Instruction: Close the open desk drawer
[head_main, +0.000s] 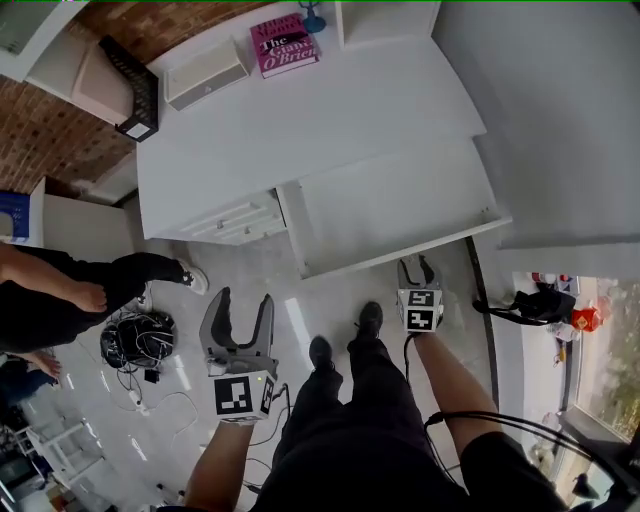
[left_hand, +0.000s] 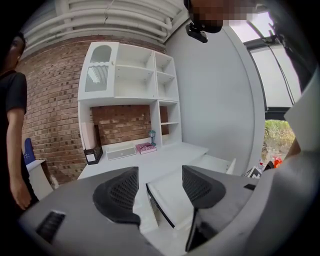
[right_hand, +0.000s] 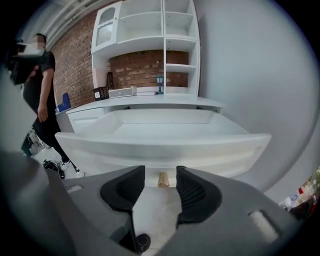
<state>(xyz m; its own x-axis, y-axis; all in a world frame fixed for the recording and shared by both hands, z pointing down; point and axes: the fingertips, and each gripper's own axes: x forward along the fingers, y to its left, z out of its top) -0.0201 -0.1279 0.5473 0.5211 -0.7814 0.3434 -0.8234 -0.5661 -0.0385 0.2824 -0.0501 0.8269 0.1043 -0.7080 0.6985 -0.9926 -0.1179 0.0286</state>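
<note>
The white desk (head_main: 300, 130) has its wide drawer (head_main: 410, 248) pulled out toward me. In the right gripper view the drawer front (right_hand: 165, 150) fills the middle, and its small brass knob (right_hand: 163, 179) sits between the jaws with a gap on each side. My right gripper (head_main: 418, 265) (right_hand: 160, 182) is open, level with the knob at the drawer front. Farther back, over the floor left of the drawer, my left gripper (head_main: 245, 300) (left_hand: 160, 187) is open and holds nothing. Its view looks at the drawer (left_hand: 167, 197) from the side.
A pink book (head_main: 285, 45), a white box (head_main: 205, 72) and a black holder (head_main: 135, 90) stand at the desk's back. Shut small drawers (head_main: 235, 218) are left of the open one. A person (head_main: 60, 290) and cables (head_main: 140, 340) are left, a black bag (head_main: 540, 303) right.
</note>
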